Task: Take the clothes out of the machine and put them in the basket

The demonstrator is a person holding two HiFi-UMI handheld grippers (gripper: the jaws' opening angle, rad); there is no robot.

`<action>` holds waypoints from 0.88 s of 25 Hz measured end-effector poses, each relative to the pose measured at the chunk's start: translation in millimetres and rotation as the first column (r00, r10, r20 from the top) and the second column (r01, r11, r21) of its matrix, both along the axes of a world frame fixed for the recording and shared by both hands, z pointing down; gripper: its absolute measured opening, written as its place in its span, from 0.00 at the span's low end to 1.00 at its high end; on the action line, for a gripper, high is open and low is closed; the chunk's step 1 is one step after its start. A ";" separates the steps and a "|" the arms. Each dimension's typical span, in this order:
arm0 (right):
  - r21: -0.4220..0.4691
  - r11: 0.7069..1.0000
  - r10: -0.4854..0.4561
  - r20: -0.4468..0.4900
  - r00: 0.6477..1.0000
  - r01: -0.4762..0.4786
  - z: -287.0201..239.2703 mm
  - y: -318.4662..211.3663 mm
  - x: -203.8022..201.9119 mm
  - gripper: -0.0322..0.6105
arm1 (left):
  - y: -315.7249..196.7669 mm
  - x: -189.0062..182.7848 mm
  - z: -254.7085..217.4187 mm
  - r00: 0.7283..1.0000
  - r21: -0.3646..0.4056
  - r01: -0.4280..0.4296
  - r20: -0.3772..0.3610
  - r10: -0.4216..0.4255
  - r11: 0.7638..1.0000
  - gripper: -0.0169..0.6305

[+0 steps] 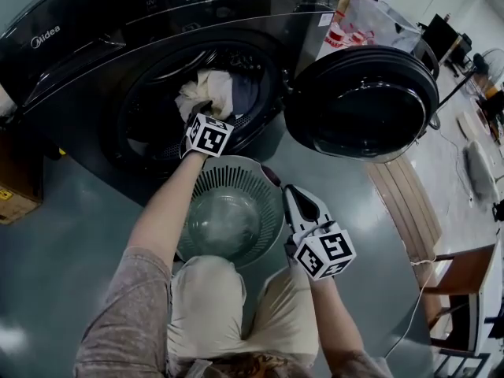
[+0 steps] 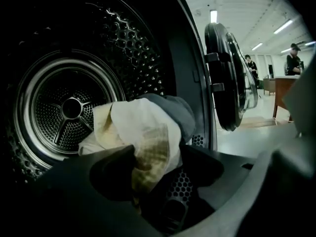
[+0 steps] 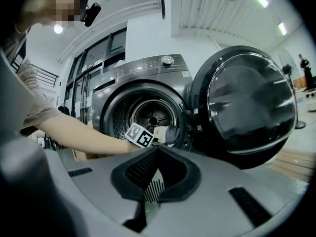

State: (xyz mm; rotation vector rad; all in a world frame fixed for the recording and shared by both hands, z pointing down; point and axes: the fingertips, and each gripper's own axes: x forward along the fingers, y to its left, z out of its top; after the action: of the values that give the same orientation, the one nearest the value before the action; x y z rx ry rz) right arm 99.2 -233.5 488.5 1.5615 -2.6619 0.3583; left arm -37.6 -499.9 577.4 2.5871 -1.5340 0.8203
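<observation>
The dark washing machine stands open, with a cream cloth and a blue-grey garment heaped at the drum mouth. My left gripper reaches into that mouth. In the left gripper view its jaws close around the cream cloth, which touches both pads, and the blue-grey garment lies behind it. The round grey basket sits on the floor under the opening. Over the basket's right rim, my right gripper hovers shut and empty, and basket slats show below its jaws.
The round machine door hangs open to the right, close above the basket. A cardboard box sits at the left and a wooden platform at the right. The person's knees are just behind the basket. People stand far off.
</observation>
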 end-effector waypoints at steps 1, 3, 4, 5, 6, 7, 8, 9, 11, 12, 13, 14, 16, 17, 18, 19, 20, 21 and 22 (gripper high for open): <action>-0.001 1.000 -0.002 -0.004 1.000 0.002 0.5 0.0 0.6 0.05 | -0.2 0.1 0.3 1.000 0.002 0.004 0.005 -0.004 1.000 0.48; 0.000 1.000 -0.003 -0.007 1.000 0.003 0.7 0.4 2.0 0.05 | 1.1 -1.1 -1.7 1.000 0.012 0.011 0.010 -0.011 1.000 0.33; 0.000 1.000 0.000 -0.007 1.000 0.000 0.7 0.4 3.8 0.05 | 2.6 -0.7 -3.7 1.000 0.016 0.011 0.007 -0.011 1.000 0.25; 0.000 1.000 0.004 -0.006 1.000 -0.004 0.6 0.4 6.0 0.05 | 4.8 0.5 -6.0 1.000 0.018 0.009 -0.002 -0.009 1.000 0.20; 0.001 1.000 0.008 -0.004 1.000 -0.008 0.2 0.3 8.4 0.05 | 7.7 1.6 -8.4 1.000 0.017 0.007 -0.016 -0.007 1.000 0.16; 0.004 1.000 0.010 -0.003 1.000 -0.010 -0.6 0.4 10.6 0.05 | 11.2 2.3 -10.8 0.999 0.014 0.007 -0.034 -0.007 1.000 0.13; 0.008 1.000 0.013 0.000 1.000 -0.013 -1.8 0.4 13.1 0.05 | 15.0 2.5 -13.6 0.999 0.009 0.009 -0.052 -0.008 1.000 0.11; 0.012 1.000 0.018 0.003 1.000 -0.018 -3.1 0.5 15.8 0.05 | 19.1 2.1 -16.7 0.998 0.005 0.010 -0.069 -0.010 1.000 0.10; 0.017 0.999 0.030 0.012 0.999 -0.030 -5.6 1.7 20.9 0.05 | 27.7 0.4 -23.7 0.995 0.000 0.015 -0.098 -0.015 1.000 0.09; 0.021 0.999 0.032 0.016 0.999 -0.033 -7.1 2.9 22.3 0.05 | 32.4 -0.4 -27.3 0.994 -0.002 0.015 -0.113 -0.015 1.000 0.09; 0.025 0.999 0.032 0.018 0.999 -0.032 -8.7 4.4 22.9 0.05 | 37.5 -0.8 -31.2 0.992 -0.004 0.014 -0.128 -0.014 1.000 0.09; 0.029 0.999 0.029 0.019 0.999 -0.030 -10.6 6.1 22.9 0.05 | 43.4 -0.8 -35.8 0.990 -0.007 0.011 -0.144 -0.012 1.000 0.09; 0.039 0.999 0.022 0.020 1.000 -0.022 -14.6 10.1 22.4 0.05 | 58.0 0.3 -47.0 0.986 -0.004 -0.001 -0.167 0.000 1.000 0.09; 0.043 0.999 0.018 0.022 1.000 -0.018 -16.4 12.1 22.1 0.05 | 66.5 0.7 -52.9 0.984 0.000 -0.008 -0.179 0.008 1.000 0.09; 0.047 0.999 0.014 0.022 1.000 -0.015 -17.8 14.2 22.1 0.05 | 75.5 0.9 -58.4 0.981 0.003 -0.015 -0.192 0.015 1.000 0.09; 0.051 0.999 0.011 0.022 1.000 -0.012 -19.1 16.1 22.4 0.05 | 85.0 0.9 -63.3 0.979 0.006 -0.021 -0.203 0.022 1.000 0.08; 0.055 0.998 0.009 0.021 1.000 -0.011 -20.4 17.6 23.3 0.05 | 94.4 0.5 -67.8 0.976 0.009 -0.027 -0.214 0.028 1.000 0.08; 0.059 0.998 0.010 0.023 1.000 -0.011 -21.8 18.7 24.6 0.05 | 103.8 0.0 -72.1 0.974 0.011 -0.033 -0.225 0.034 0.999 0.08; 0.063 0.998 0.012 0.026 1.000 -0.014 -23.5 19.5 26.1 0.05 | 113.6 -0.5 -76.2 0.971 0.013 -0.039 -0.237 0.041 0.999 0.08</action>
State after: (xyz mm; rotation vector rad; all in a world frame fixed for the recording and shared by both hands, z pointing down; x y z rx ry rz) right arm 125.3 -214.0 465.1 1.6028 -2.7087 0.2997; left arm -38.0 -386.3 501.2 2.6154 -1.4252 0.4847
